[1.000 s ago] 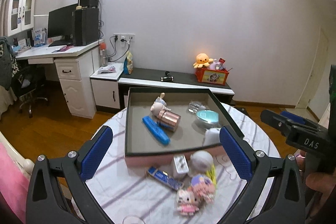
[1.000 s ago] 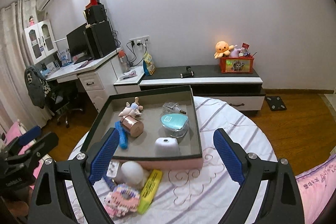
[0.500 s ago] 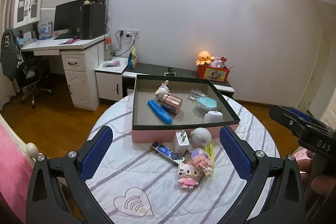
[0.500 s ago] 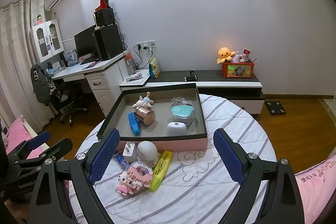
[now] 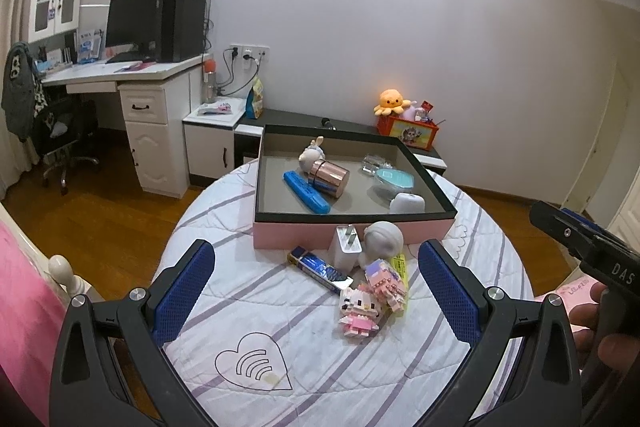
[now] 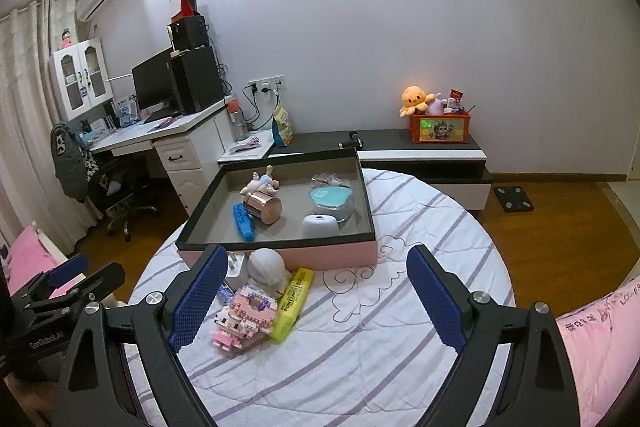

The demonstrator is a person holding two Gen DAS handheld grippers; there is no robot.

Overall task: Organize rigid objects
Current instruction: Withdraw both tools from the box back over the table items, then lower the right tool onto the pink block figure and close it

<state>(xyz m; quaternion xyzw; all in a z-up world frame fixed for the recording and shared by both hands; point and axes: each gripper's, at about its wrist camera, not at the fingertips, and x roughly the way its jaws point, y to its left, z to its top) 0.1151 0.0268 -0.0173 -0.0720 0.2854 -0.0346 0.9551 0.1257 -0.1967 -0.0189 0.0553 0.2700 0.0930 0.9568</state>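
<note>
**Above the round striped table: both tools pulled back, nothing picked**

Over the white quilted tabletop [image 5: 256, 287], farther from the pink shallow box [image 5: 352, 233] than a second ago. Wider view now, whole cluster visible. Left gripper [image 5: 316, 291] spread apart, empty; right gripper [image 6: 316, 291] likewise wide, empty. Still loose before the box: white plug adapter [image 5: 347, 247], block-built cat figure [image 5: 358, 311], yellow highlighter [image 6: 294, 301]. Sorting evidently unfinished; next pick undecided.
</note>
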